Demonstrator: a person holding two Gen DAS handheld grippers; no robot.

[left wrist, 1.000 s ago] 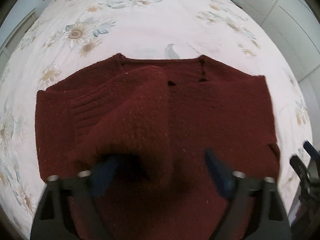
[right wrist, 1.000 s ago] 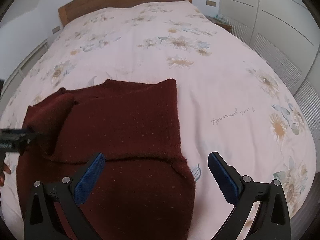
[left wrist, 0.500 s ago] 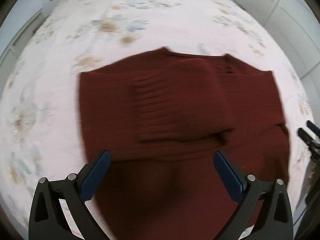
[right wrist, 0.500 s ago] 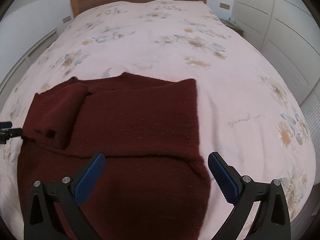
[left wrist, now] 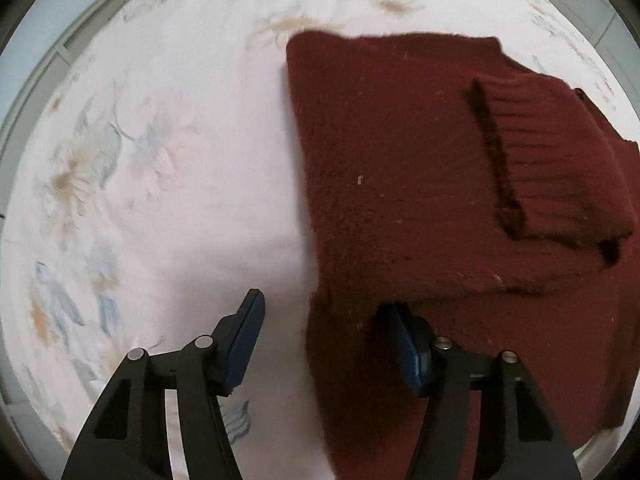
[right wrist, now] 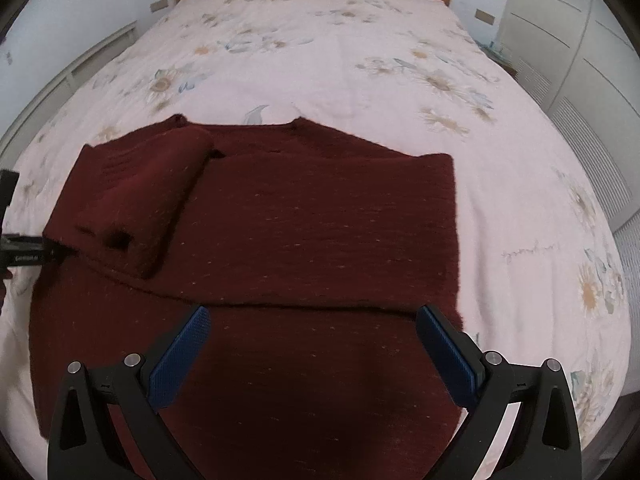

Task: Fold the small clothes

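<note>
Floral bedding [right wrist: 320,60] carries a dark red sweater [right wrist: 304,232], both sleeves folded in across its chest. From the left gripper [left wrist: 324,340], the sweater's left edge sits right between the spread fingers, its body running off toward 1 o'clock. The right gripper [right wrist: 316,344], also spread and empty, hovers over the hem, collar at 12 o'clock. Judging by this, the left gripper is nearer a side edge.
</note>
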